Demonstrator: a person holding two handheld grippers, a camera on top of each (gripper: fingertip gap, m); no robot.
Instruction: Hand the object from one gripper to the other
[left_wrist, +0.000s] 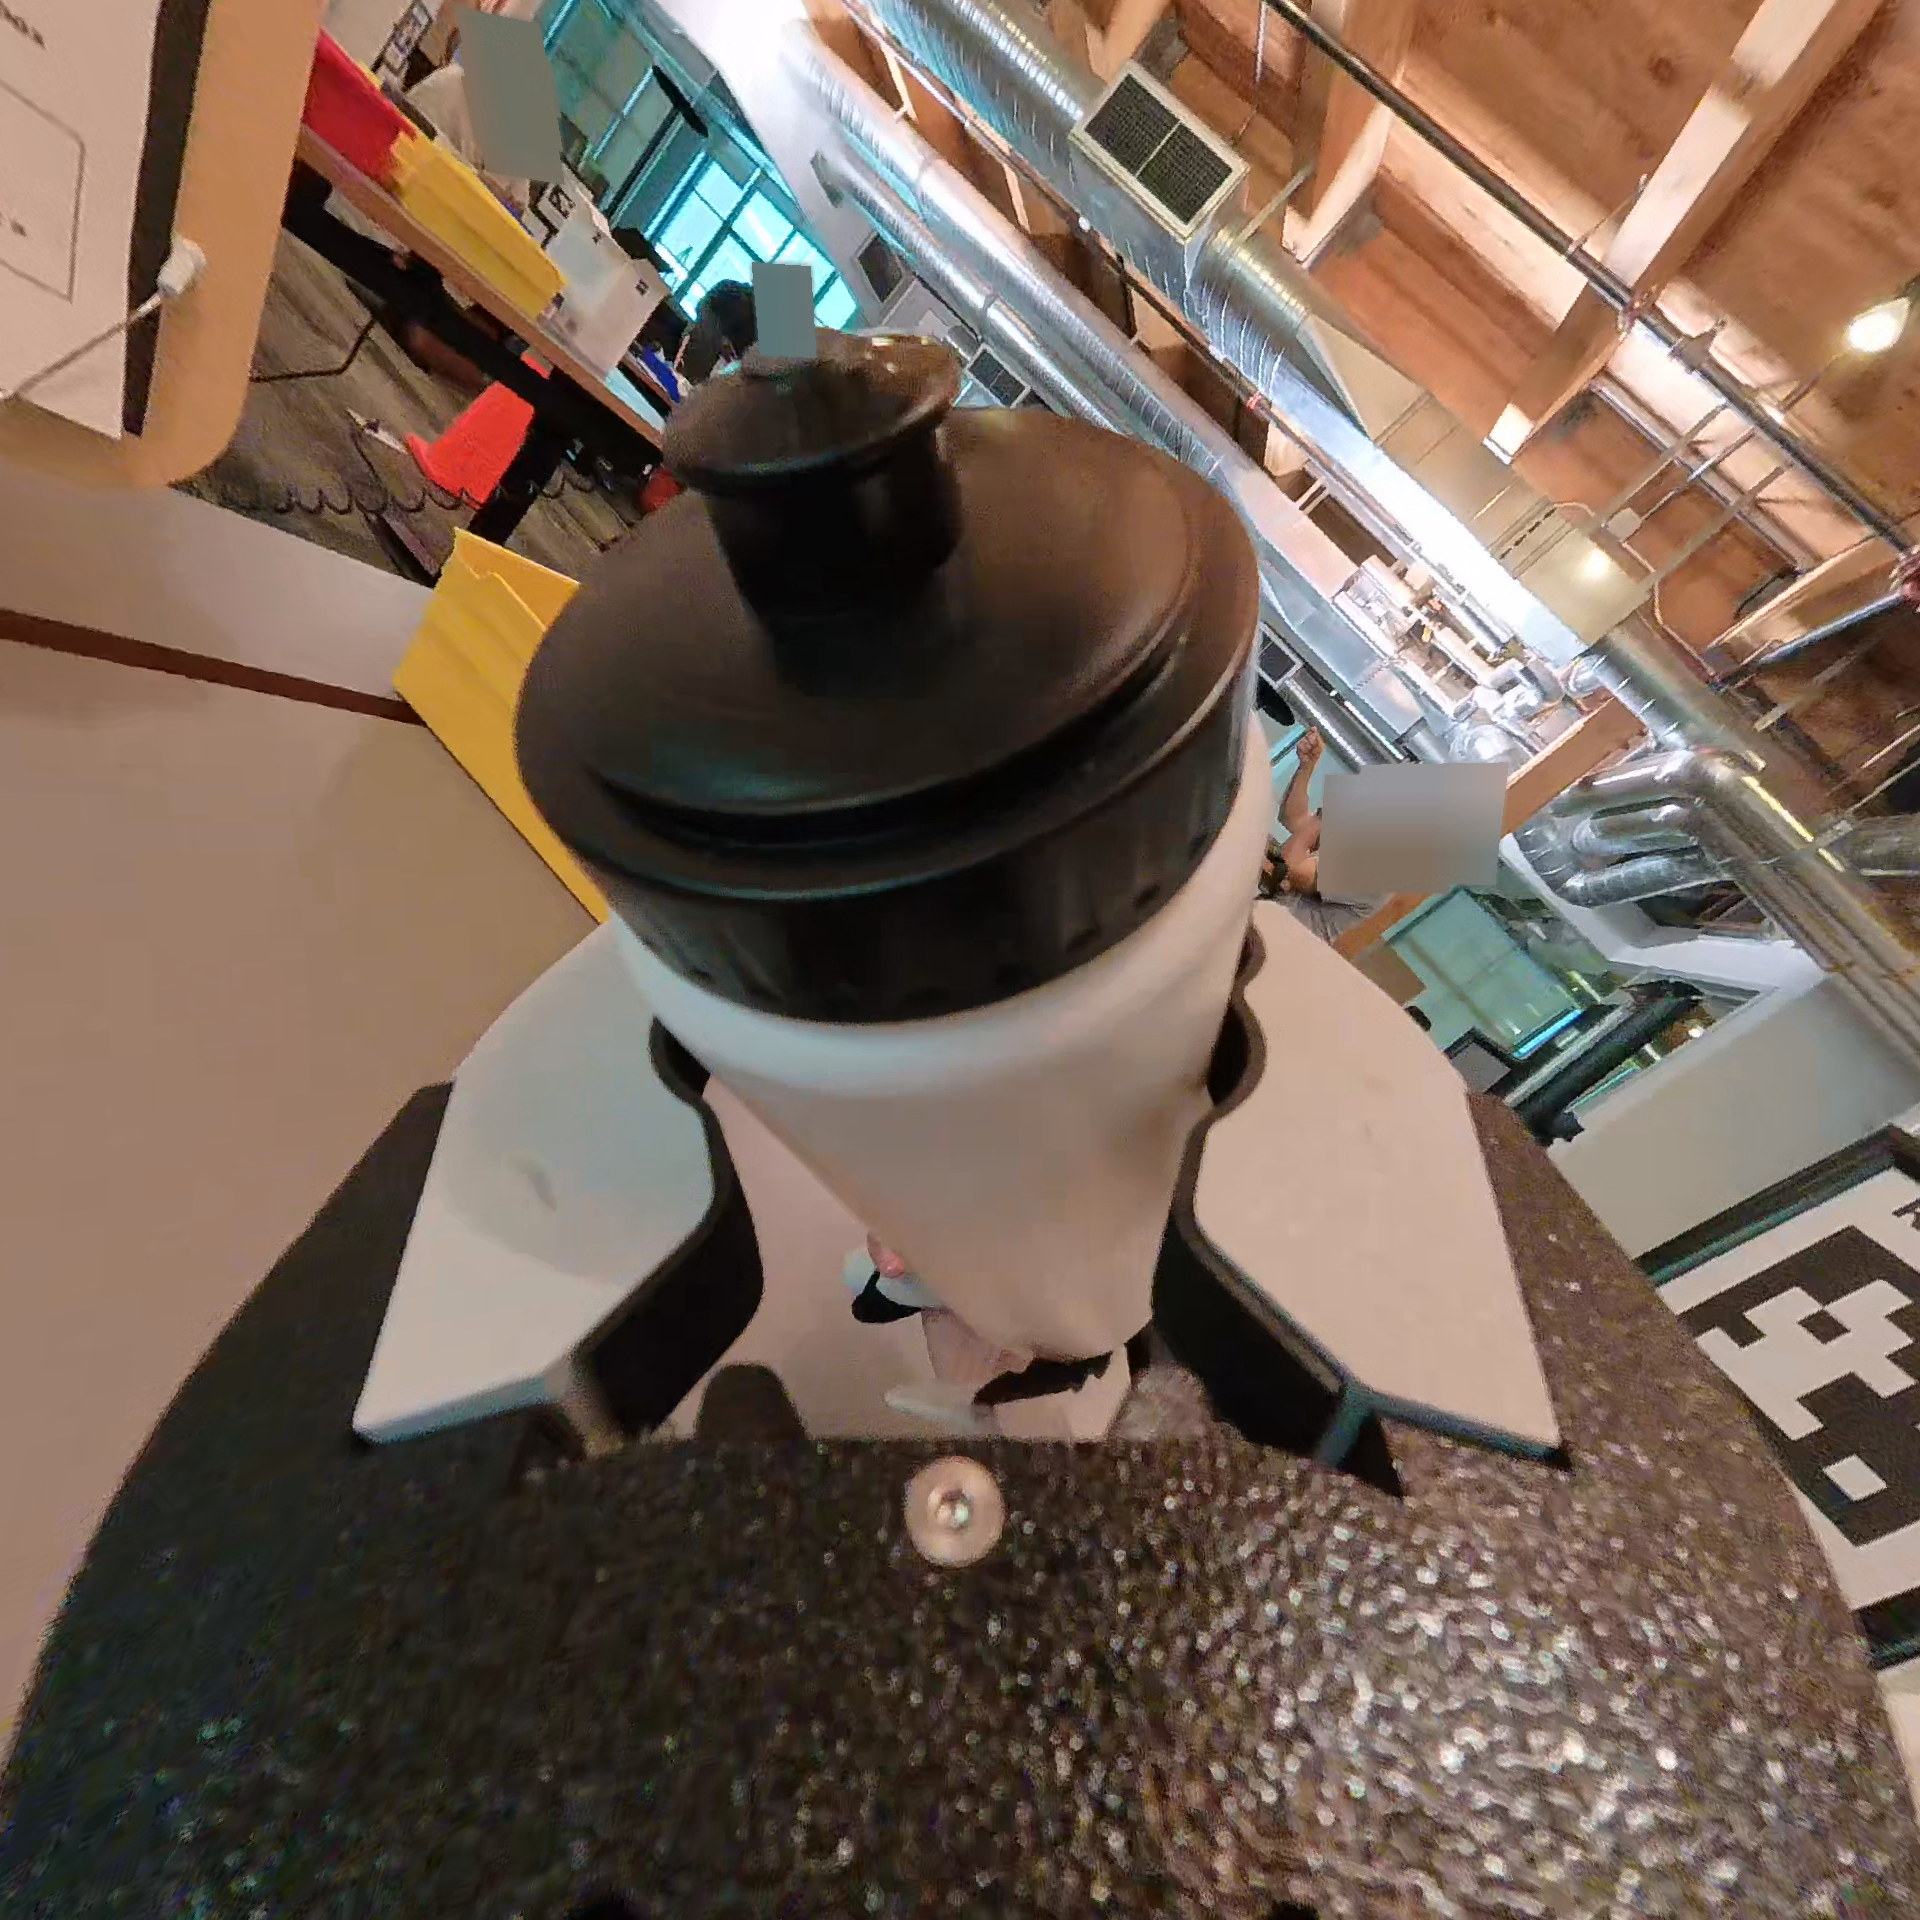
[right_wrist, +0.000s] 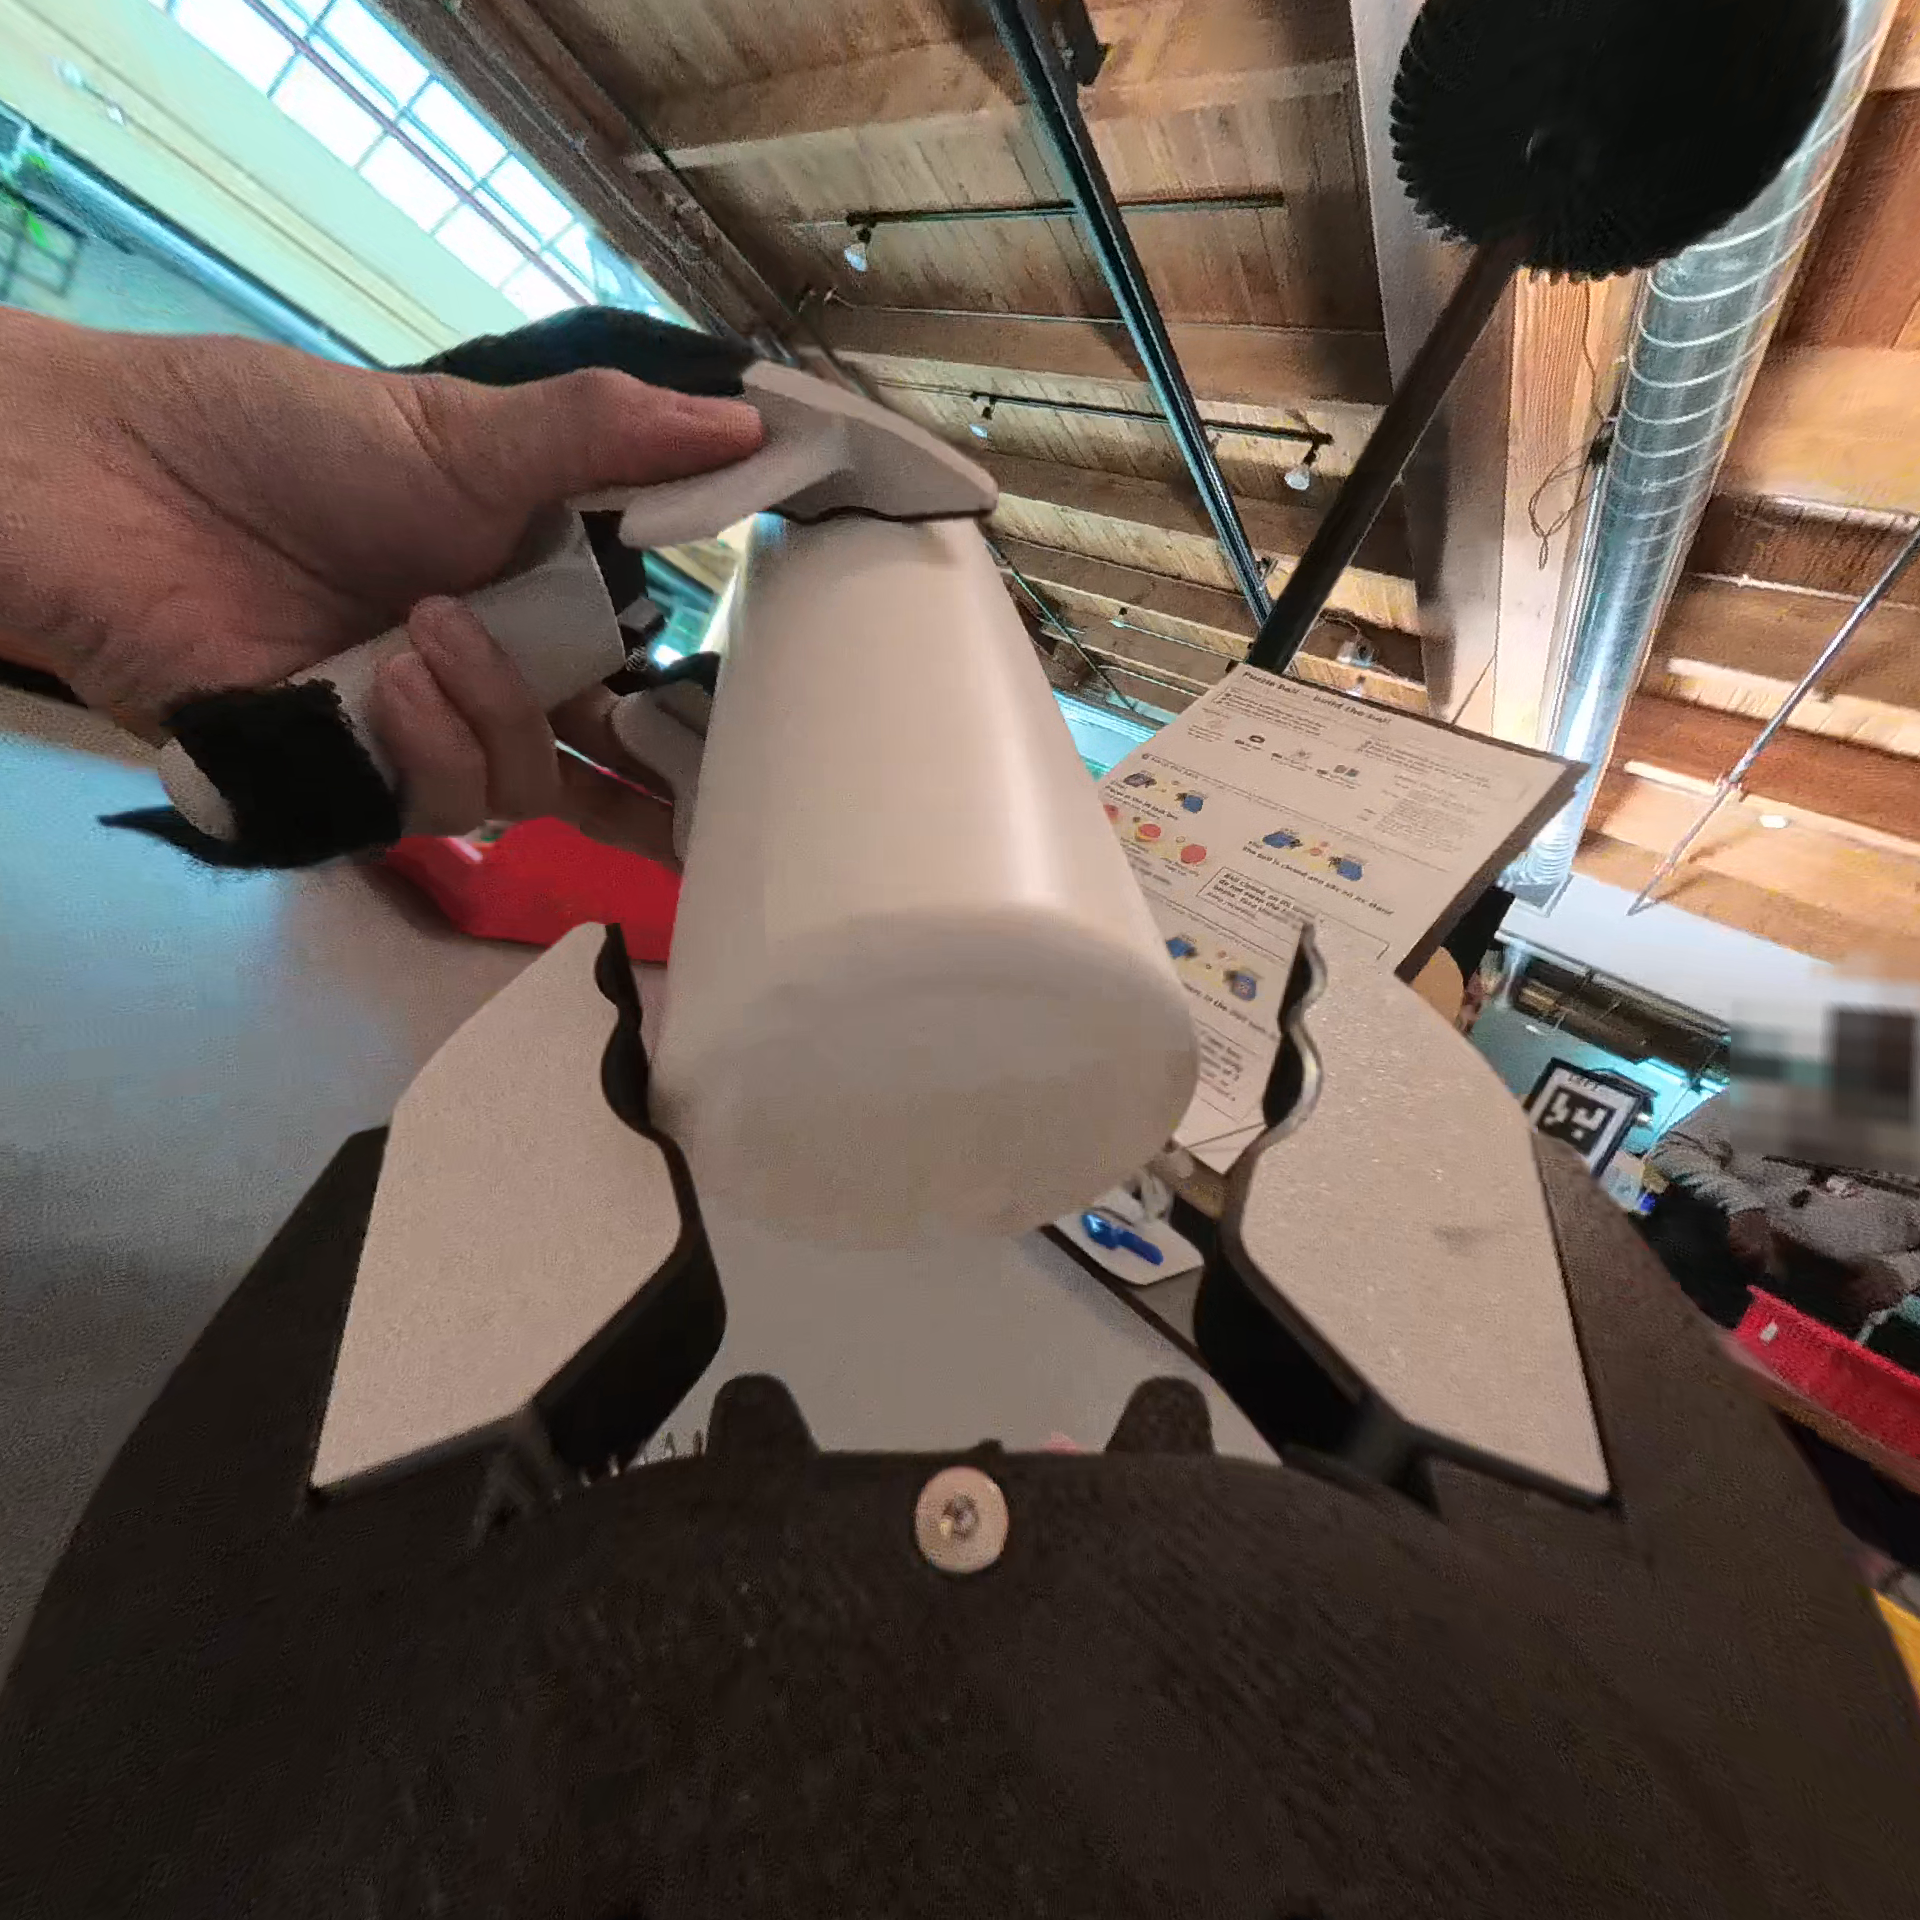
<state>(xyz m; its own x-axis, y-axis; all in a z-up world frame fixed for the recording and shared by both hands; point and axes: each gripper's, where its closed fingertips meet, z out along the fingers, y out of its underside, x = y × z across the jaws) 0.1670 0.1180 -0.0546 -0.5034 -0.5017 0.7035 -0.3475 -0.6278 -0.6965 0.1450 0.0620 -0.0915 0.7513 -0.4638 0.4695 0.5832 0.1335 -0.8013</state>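
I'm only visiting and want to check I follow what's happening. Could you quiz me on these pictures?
1. True or false: the bottle has a red cap.
2. Which end of the bottle faces the right gripper? A) the cap, B) the flat base, C) its side.
3. Which one is clamped on the bottle: the left gripper or the right gripper?

Key
1. False: the cap is black.
2. B: the flat base sits between the right gripper's fingers.
3. The left gripper. The right gripper's fingers stand apart, with a gap showing on one side of the bottle.
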